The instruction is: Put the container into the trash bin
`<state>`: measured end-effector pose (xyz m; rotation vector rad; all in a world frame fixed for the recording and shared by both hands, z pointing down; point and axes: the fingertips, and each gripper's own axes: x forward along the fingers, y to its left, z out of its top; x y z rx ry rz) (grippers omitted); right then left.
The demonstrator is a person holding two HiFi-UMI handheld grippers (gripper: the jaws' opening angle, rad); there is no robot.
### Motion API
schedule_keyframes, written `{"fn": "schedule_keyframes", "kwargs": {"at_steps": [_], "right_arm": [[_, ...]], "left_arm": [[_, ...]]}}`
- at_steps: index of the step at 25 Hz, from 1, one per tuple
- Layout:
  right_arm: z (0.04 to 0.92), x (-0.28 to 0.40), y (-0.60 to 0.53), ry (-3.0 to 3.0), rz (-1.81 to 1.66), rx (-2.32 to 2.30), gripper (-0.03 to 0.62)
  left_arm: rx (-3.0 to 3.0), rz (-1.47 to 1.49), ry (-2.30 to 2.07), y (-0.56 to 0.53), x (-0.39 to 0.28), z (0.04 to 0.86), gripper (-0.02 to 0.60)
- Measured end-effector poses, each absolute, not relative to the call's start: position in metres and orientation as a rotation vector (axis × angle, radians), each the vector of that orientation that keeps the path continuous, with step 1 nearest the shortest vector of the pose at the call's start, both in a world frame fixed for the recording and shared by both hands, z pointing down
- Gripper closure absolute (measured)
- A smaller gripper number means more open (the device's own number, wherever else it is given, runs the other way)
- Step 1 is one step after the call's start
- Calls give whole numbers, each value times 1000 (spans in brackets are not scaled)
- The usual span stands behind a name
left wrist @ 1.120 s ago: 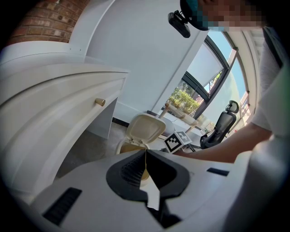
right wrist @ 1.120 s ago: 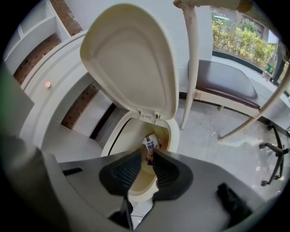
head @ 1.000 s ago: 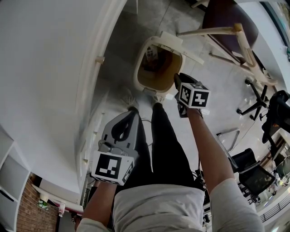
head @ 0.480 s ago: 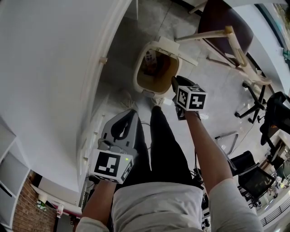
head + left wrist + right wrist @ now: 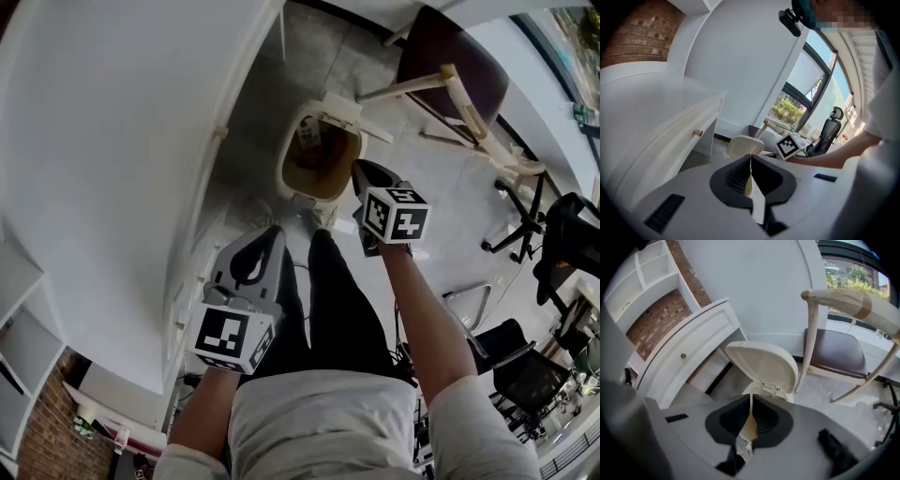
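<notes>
Grey tiled floor (image 5: 323, 42) lies below your right gripper (image 5: 361, 173), its 2 ribbed dark jaws pressed together on nothing. Just ahead stands the cream oval plastic trash bin (image 5: 284, 159), smooth hinged lid (image 5: 764, 364) raised; a small printed item (image 5: 309, 139) lies inside. Your left gripper (image 5: 267, 234), beside the curved white cabinet (image 5: 112, 141), is likewise closed and empty.

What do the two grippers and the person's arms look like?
The left gripper and the right gripper are smooth grey shells that taper to a tip, with dark ribbed pads inside. Each carries a white cube printed with black square markers. The person wears a light short-sleeved shirt and black trousers.
</notes>
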<state>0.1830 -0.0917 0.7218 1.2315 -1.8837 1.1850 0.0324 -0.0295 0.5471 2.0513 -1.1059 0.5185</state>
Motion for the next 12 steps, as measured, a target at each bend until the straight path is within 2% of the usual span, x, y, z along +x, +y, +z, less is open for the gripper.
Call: {"fn": "schedule_keyframes", "kwargs": {"at_steps": [12], "right_arm": [[593, 173, -98, -2046, 1122, 1262, 562]], "left_arm": [[2138, 493, -1142, -50, 37, 485, 564]]}}
